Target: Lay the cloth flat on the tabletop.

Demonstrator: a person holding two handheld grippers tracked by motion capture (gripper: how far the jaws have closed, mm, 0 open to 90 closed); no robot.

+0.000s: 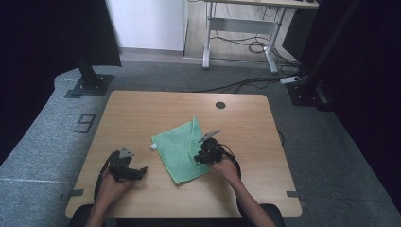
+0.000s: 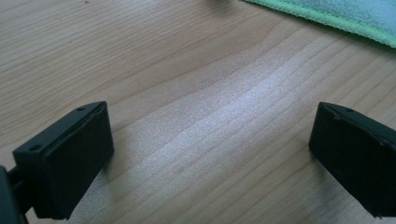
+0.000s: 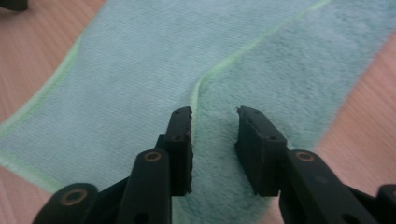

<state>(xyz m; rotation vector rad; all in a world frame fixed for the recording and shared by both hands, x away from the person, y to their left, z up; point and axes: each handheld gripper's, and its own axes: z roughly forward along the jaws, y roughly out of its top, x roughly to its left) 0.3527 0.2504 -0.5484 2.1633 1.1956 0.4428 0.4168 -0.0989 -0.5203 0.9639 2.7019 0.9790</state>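
Observation:
A green cloth point(image 1: 178, 150) lies on the wooden table point(image 1: 142, 113), its right side folded over itself with a hemmed edge running across the top layer. My right gripper point(image 1: 199, 153) hovers over the cloth's right part, and the right gripper view shows the gripper point(image 3: 214, 122) open a little, its jaws astride the folded flap point(image 3: 280, 79) by the hem, nothing clamped. My left gripper point(image 1: 142, 171) rests low on bare wood left of the cloth; in its own view the gripper point(image 2: 210, 154) stands wide open and empty, and a corner of the cloth point(image 2: 345, 16) lies ahead.
A round cable hole point(image 1: 220, 105) sits near the table's far edge. A small white tag point(image 1: 153, 147) sticks out at the cloth's left corner. Beyond the table are grey carpet, a black stand base point(image 1: 89, 85) and a desk frame with cables point(image 1: 246, 45).

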